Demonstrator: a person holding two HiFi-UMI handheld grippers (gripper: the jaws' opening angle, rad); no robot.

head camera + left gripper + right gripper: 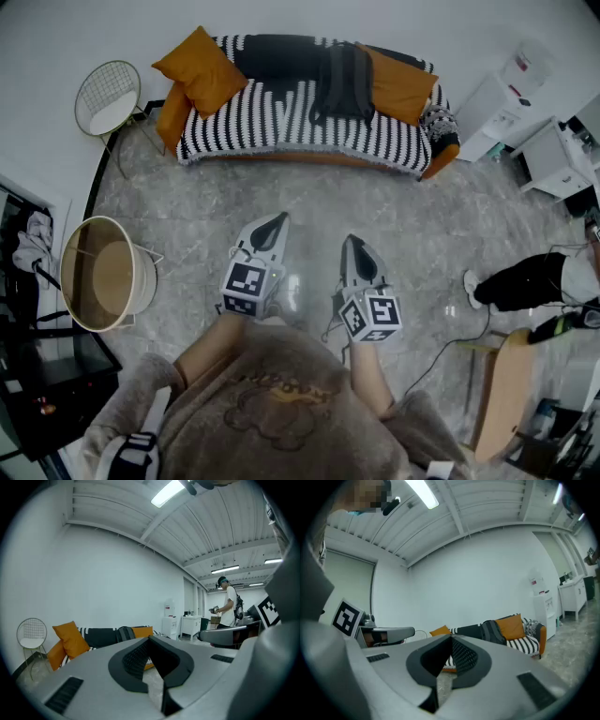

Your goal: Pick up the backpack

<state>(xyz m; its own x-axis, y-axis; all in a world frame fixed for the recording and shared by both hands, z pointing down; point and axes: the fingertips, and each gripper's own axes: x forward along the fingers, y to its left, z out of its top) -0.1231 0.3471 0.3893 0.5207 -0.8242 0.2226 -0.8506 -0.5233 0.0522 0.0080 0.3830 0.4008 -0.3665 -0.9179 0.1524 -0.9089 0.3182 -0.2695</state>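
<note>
A black backpack (343, 82) leans upright against the back of a black-and-white striped sofa (281, 127), right of its middle. It also shows far off as the backpack (125, 633) in the left gripper view and as the backpack (493, 632) in the right gripper view. My left gripper (280, 218) and right gripper (351, 241) are held side by side over the grey floor, well short of the sofa. Both point toward it. Both are shut with nothing between their jaws.
Orange cushions (200, 68) lie on the sofa. A white wire chair (108, 97) stands at its left. A round basket (105, 273) sits on the floor at left. White cabinets (511, 112) stand at right, where a person (525, 281) stands near a cable.
</note>
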